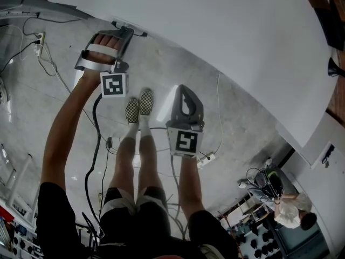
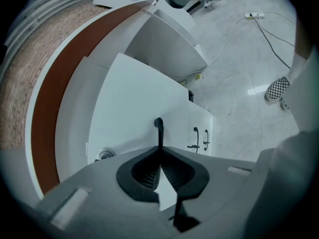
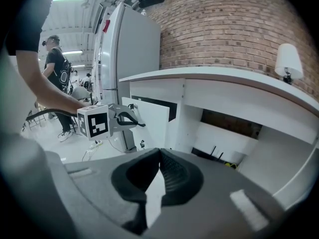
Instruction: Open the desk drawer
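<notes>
The white desk (image 1: 215, 31) fills the top of the head view. In the left gripper view, a thin black handle (image 2: 159, 129) stands out from the white drawer front (image 2: 134, 108). My left gripper (image 2: 159, 152) is shut on that handle, which rises from between the jaw tips. The head view shows the left gripper (image 1: 125, 34) right at the desk's edge. In the right gripper view the drawer front (image 3: 152, 121) stands a little out from the desk, with a dark gap behind it. My right gripper (image 3: 159, 156) hangs back from the desk, shut and empty, and shows lower in the head view (image 1: 183, 93).
Two cabinet doors with black handles (image 2: 199, 138) sit beside the drawer. Cables and a power strip (image 1: 207, 158) lie on the grey floor near my checkered shoes (image 1: 139, 104). A tall white cabinet (image 3: 127, 59), a brick wall (image 3: 239, 29) and a standing person (image 3: 57, 68) are beyond.
</notes>
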Demonstrator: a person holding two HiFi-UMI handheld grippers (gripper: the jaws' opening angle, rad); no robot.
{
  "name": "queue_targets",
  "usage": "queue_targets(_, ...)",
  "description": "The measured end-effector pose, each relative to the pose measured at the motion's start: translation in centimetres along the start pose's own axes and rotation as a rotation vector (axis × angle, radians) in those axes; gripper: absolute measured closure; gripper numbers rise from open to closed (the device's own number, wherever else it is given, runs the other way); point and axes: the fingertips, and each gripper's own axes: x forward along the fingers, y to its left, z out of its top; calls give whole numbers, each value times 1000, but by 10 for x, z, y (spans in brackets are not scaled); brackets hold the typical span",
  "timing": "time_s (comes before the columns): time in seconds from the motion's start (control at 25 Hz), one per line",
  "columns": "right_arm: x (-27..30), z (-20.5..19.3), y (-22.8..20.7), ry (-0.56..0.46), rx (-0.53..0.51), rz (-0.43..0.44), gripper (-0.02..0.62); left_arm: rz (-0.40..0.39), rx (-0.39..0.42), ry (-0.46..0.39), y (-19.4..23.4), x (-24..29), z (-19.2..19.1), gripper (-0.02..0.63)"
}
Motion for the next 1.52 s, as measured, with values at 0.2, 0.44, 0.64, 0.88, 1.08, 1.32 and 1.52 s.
queue_targets(0.2, -6, -1, 1, -5, -4, 2, 591, 18, -17, -8, -4, -16, 2, 586)
queue_targets(0.44, -16, -2, 11, -16, -9, 12, 591, 28, -8, -18, -13, -40, 4, 586)
queue_targets(0.64, -24, -4, 19, -20, -14, 18, 591, 23, -22, -9, -27, -57, -2, 584)
queue_targets(0.88, -32, -2, 24, -30, -15, 16, 591, 11, -16, -16, -44, -81, -5, 584)
queue_targets(1.08, -38, -3, 30, -38, -14, 14, 591, 4, -12, -14, -60, -101, -9, 586)
queue_targets(1.32, -45, -1, 35, -42, -19, 9, 591, -16, -12, -17, -76, -123, -12, 586)
queue_targets(1.52, -49, 3, 37, -45, -31, 9, 591, -19, -10, -15, -87, -139, -15, 586)
